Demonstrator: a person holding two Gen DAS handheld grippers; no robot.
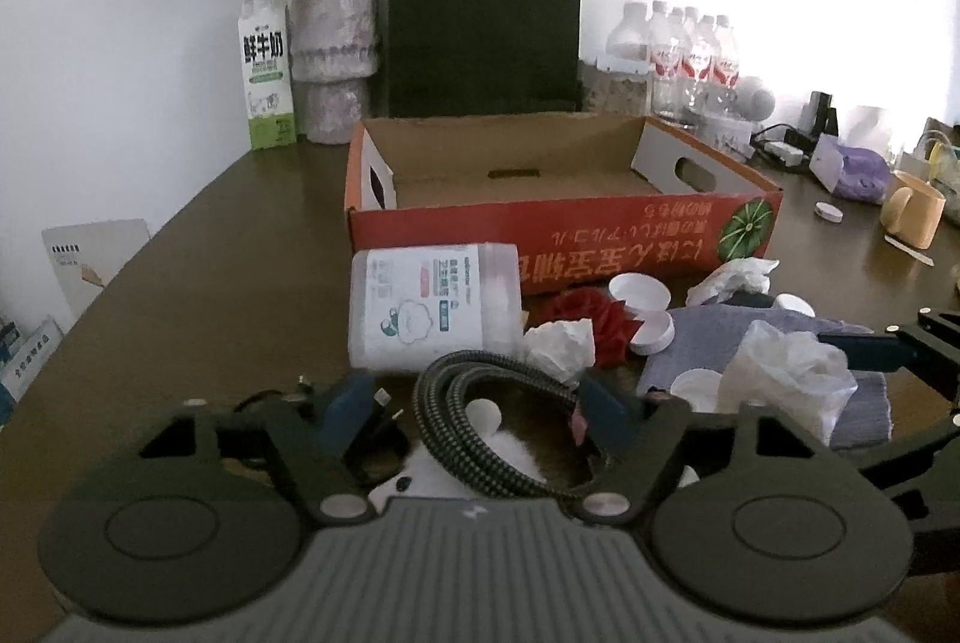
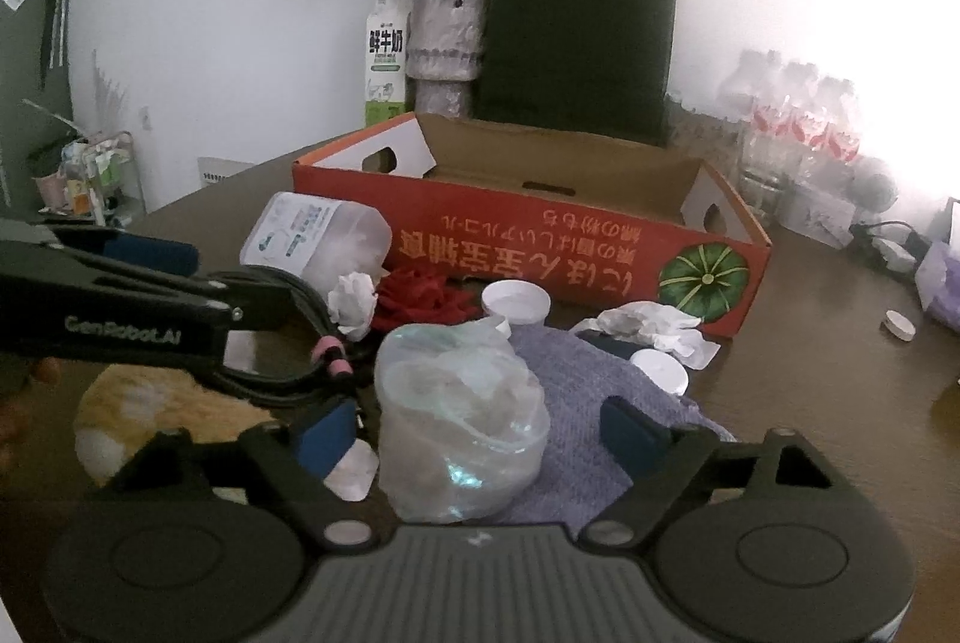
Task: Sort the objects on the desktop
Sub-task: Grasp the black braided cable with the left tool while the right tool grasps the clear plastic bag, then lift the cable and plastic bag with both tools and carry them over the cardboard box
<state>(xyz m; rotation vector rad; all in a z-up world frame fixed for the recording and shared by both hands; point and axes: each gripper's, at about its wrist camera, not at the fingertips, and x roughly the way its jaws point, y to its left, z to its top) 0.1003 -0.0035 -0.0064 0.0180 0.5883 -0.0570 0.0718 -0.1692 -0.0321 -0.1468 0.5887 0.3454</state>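
Left gripper [image 1: 474, 412] jaws apart around braided cable [image 1: 480, 373], right gripper [image 2: 480, 427] apart around plastic bag [image 2: 462, 421], contact unclear

My left gripper [image 1: 474, 412] and right gripper [image 2: 480, 430] are black, with blue finger pads [image 2: 624, 433], round silver screws, ribbed grey bodies and white side lettering.

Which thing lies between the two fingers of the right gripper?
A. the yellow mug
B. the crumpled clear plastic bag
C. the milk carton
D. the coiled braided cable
B: in the right wrist view the crumpled clear plastic bag sits between the blue pads of the right gripper, on the grey cloth; the pads do not press on it.
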